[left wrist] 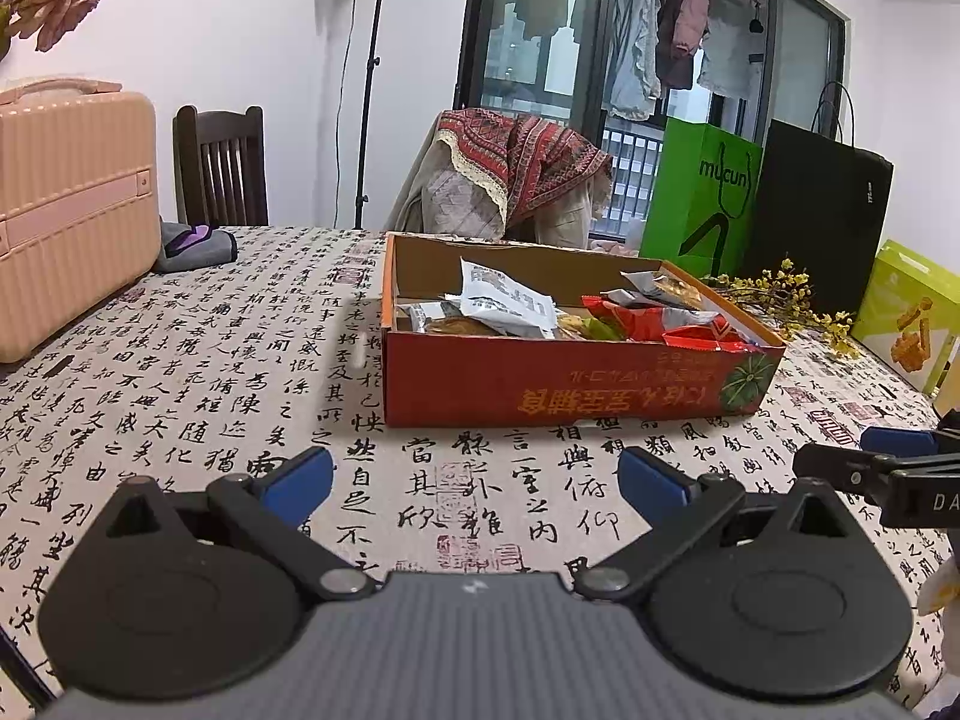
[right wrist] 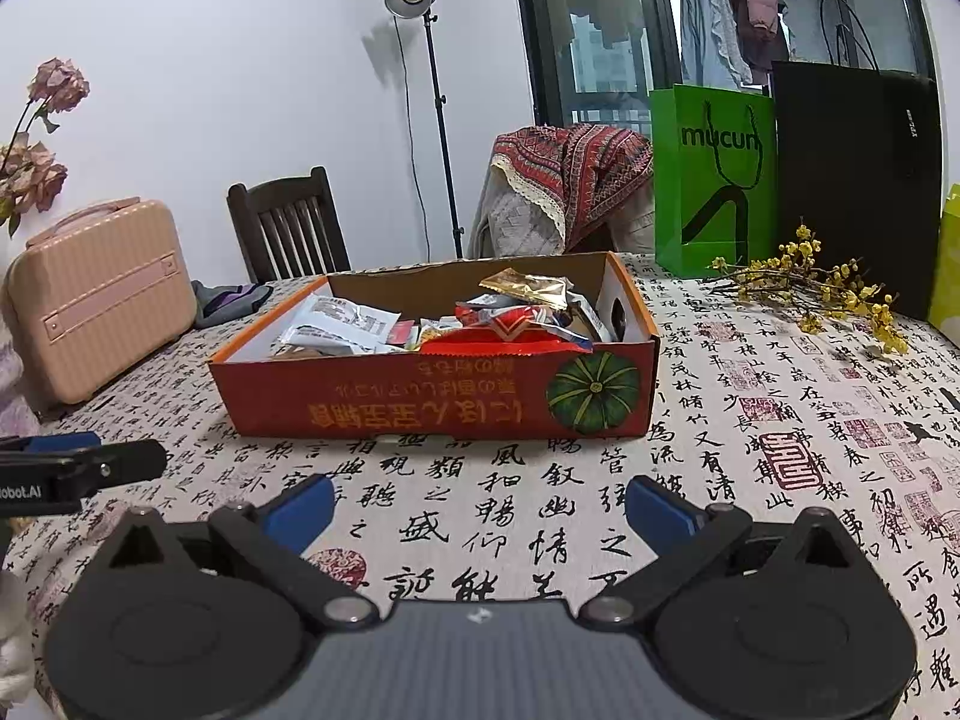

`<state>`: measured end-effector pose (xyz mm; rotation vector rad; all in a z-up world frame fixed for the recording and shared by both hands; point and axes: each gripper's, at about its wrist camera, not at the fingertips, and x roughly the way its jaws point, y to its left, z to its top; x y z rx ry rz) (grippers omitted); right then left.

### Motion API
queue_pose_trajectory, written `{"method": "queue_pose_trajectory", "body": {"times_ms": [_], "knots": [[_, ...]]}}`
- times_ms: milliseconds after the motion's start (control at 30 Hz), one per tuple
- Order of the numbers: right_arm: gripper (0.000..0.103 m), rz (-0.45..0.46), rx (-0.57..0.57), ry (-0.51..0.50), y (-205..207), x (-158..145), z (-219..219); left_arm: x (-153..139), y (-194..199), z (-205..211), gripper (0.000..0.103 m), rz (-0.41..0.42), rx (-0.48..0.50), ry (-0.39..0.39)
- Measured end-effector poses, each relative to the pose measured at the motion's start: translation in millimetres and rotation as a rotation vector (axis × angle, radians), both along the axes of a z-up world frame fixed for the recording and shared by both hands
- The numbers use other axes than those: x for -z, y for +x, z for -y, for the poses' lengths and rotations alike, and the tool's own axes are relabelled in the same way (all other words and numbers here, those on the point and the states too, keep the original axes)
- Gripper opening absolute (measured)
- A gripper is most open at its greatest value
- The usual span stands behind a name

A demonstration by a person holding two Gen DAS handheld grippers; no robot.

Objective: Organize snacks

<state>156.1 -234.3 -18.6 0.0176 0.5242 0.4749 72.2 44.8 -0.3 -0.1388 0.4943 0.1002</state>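
The left tool (left wrist: 474,483) and the right tool (right wrist: 479,507) both hover released and empty over the near part of the surface (right wrist: 750,420), side by side, their blue fingers spread wide. The red cardboard box (right wrist: 420,396) sits in the middle of the surface just beyond them, heaped with snack packets (right wrist: 510,324) in white, red and gold wrappers. A pink case (right wrist: 102,294) stands toward the far left corner, a green bag (right wrist: 714,180) and yellow flower sprigs (right wrist: 828,288) toward the far right
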Motion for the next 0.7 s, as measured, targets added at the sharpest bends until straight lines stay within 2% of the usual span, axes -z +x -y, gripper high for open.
{"method": "queue_pose_trajectory", "body": {"times_ms": [700], "knots": [[0.103,-0.027,0.001,-0.006,3.2,8.1,0.2,4.1,5.0,3.4,0.103,-0.025,0.011,0.003]]}}
